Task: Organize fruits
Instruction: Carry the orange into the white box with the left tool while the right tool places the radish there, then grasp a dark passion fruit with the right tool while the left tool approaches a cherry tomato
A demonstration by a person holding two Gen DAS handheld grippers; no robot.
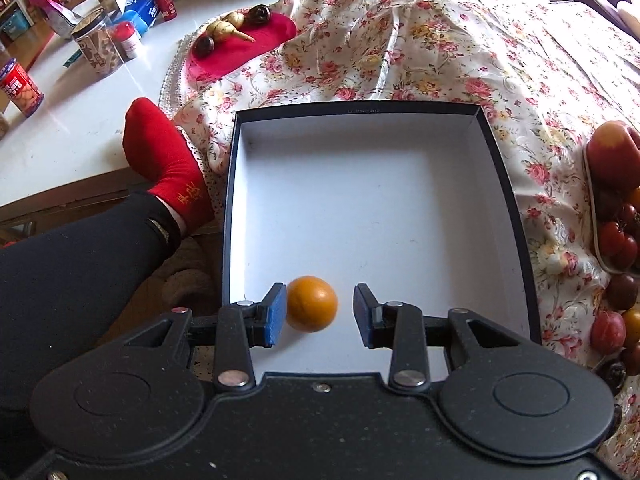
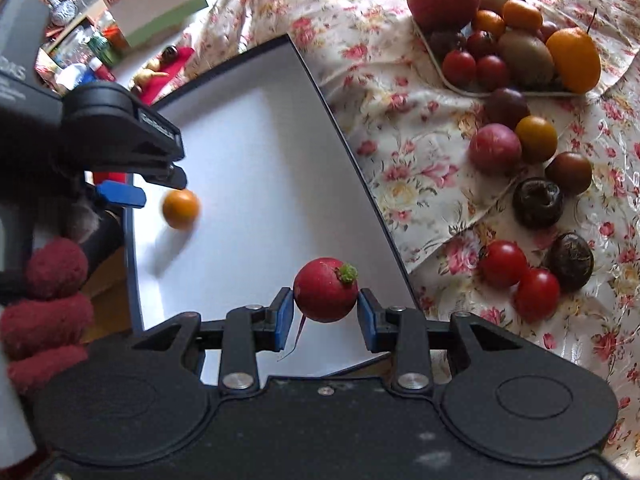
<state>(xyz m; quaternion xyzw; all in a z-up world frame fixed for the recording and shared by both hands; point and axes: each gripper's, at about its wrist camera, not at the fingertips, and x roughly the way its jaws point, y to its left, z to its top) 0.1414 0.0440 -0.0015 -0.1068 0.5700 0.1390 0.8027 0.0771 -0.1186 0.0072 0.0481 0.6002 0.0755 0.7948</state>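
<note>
- One dark-walled box point(image 1: 372, 216) with a white floor lies on the flowered cloth point(image 1: 420, 40).
- Loose fruit and a full tray point(image 2: 452, 80) sit on the cloth beside the box.
- Left gripper point(image 1: 320, 314) stands apart around the orange fruit point(image 1: 312, 304), touching one pad only.
- Right gripper point(image 2: 325, 314) clamps a red radish point(image 2: 325, 294) over the box.

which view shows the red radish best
The right wrist view: the red radish sits large and sharp between the right gripper pads, green stem stub up, over the white box. The left wrist view does not show it.
</note>
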